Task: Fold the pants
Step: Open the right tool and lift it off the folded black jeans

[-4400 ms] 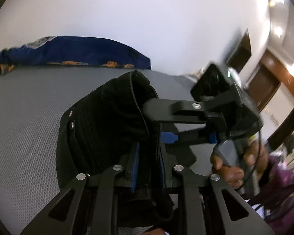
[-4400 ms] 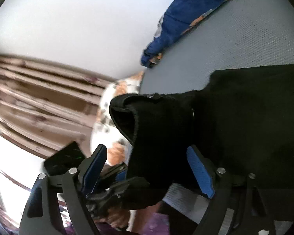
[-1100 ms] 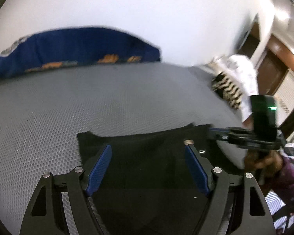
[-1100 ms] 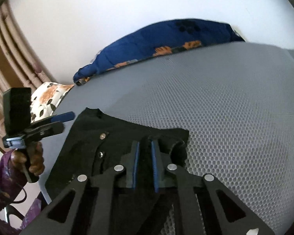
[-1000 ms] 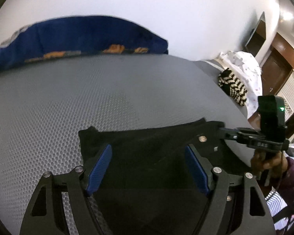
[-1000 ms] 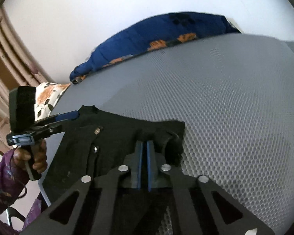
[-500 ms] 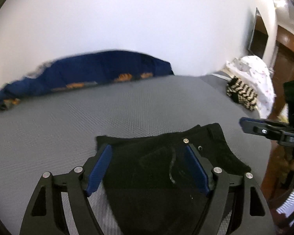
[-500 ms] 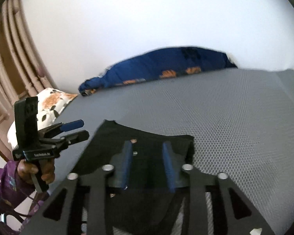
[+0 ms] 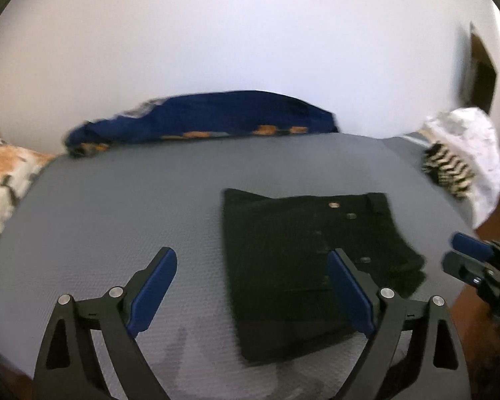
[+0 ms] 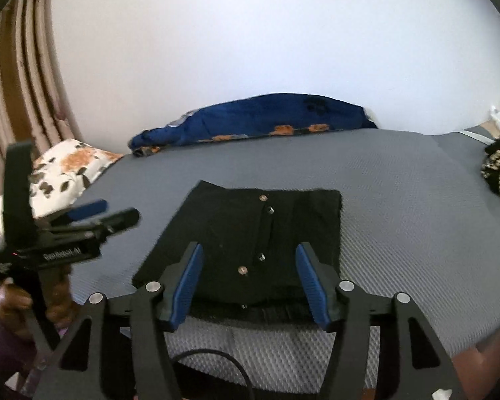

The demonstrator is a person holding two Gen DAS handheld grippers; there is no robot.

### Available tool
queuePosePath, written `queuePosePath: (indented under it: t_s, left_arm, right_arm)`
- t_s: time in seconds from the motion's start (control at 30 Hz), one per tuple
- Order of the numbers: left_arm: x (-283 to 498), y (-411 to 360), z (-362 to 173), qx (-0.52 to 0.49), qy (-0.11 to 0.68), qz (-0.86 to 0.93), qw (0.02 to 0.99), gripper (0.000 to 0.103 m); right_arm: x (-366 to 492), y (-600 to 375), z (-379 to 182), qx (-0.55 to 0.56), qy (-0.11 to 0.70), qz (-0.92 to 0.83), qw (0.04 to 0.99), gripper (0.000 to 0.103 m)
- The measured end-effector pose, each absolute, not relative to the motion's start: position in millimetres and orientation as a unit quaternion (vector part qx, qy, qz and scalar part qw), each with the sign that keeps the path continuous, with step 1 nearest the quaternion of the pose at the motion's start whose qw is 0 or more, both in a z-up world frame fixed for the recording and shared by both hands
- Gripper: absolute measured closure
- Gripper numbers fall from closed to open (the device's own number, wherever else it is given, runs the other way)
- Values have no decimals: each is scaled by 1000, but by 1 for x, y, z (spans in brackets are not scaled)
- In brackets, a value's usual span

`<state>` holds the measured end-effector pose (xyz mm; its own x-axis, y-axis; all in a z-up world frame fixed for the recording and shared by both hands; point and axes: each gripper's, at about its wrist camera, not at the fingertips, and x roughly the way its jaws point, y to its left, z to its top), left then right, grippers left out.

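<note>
The black pants lie folded into a flat rectangle on the grey mesh bed, metal buttons facing up. My left gripper hovers above and in front of them, its jaws opening wide, nothing between the blue pads. In the right wrist view the pants sit just beyond my right gripper, whose jaws are also opening and hold nothing. The left gripper shows at that view's left edge, held by a hand. The right gripper shows at the right edge of the left wrist view.
A blue quilt with orange patches lies along the bed's far edge by the white wall. A floral pillow sits at the left, a black-and-white knit item and white cloth at the right. Curtains hang far left.
The right gripper let go of the pants' near edge and opened. Both grippers drew back and rose, and the folded pants now lie free on the bed. The left jaws widened.
</note>
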<state>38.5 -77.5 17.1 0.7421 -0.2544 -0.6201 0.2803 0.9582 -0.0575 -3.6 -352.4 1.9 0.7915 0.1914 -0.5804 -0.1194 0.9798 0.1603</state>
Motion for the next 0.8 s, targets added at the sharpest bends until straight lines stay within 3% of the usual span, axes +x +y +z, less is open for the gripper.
queuePosePath:
  t_s: [0.13,0.27,0.8]
  left_arm:
    - [33,-71,26,14,321,-121,939,9]
    - [30,-66,32,14,318,-107,942,8]
    - [34,-70,25,37,321,-108,940,5]
  right_arm:
    - [-13,-350,1,63,317,82,943,46]
    - [-24,-351,7,63,305,81,947,38]
    - [-21,-373,-2,102,328,78,936,34]
